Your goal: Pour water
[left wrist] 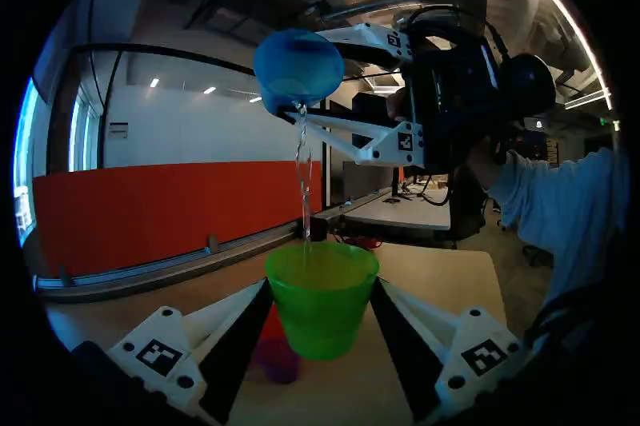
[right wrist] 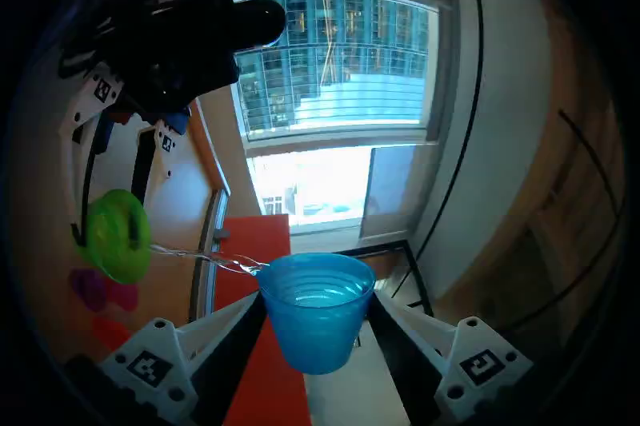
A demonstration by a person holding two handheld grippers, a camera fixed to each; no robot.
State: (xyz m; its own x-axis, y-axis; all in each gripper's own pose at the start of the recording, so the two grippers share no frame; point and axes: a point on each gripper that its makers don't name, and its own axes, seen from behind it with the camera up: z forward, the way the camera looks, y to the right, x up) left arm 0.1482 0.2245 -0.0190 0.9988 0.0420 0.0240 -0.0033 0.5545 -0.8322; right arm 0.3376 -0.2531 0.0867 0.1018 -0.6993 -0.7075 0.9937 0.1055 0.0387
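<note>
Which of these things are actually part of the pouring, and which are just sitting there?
In use: blue cup, water stream, green cup, right gripper, left gripper.

Lying about: purple cup, red object behind it, both on the wooden table.

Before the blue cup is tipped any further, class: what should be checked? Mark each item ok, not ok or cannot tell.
1. Left gripper shut on the green cup: ok.
2. Right gripper shut on the blue cup: ok.
3. Water stream lands inside the green cup: ok.
4. Green cup held upright: ok.
5. Water left in the blue cup: ok.
6. Green cup's fill level: cannot tell.
</note>
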